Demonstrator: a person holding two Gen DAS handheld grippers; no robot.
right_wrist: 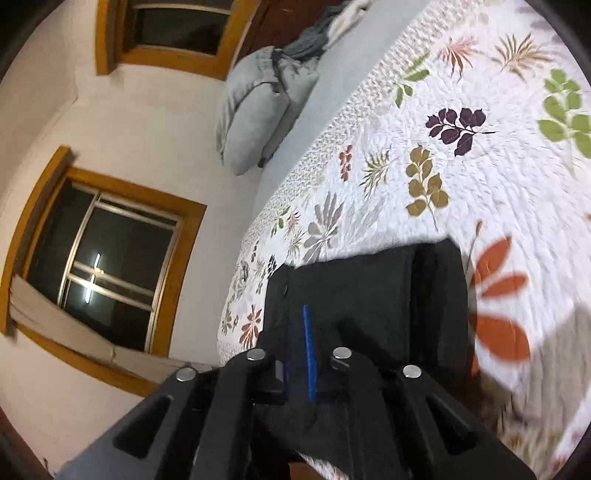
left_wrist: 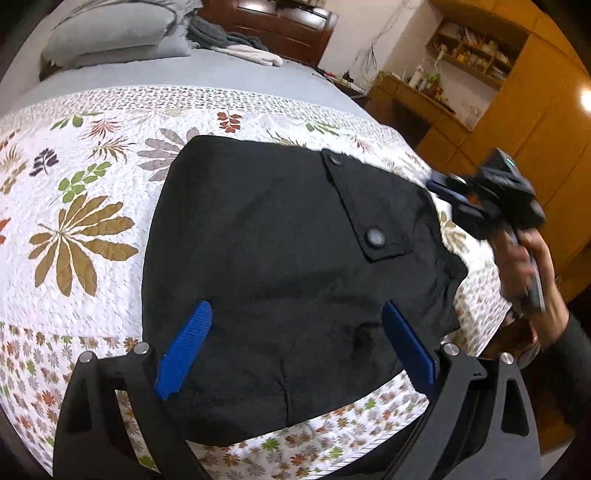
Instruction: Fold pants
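Black pants (left_wrist: 277,240) lie folded into a compact block on the leaf-print quilt (left_wrist: 74,192), a pocket flap (left_wrist: 369,221) with two snap buttons facing up. My left gripper (left_wrist: 295,306) hovers over their near part, open, its blue fingers (left_wrist: 184,350) spread wide with only cloth below. At the pants' right edge is my right gripper (left_wrist: 434,182), blurred and held by a hand (left_wrist: 528,266). In the right wrist view the right gripper (right_wrist: 306,310) is shut, its blue pads together over the pants (right_wrist: 369,288). Whether it pinches any cloth I cannot tell.
Grey pillows (left_wrist: 118,33) and rumpled bedding (left_wrist: 236,44) lie at the head of the bed. Wooden cupboards and shelves (left_wrist: 535,110) stand to the right beyond the bed's edge. A wall with two dark windows (right_wrist: 107,266) runs along the far side.
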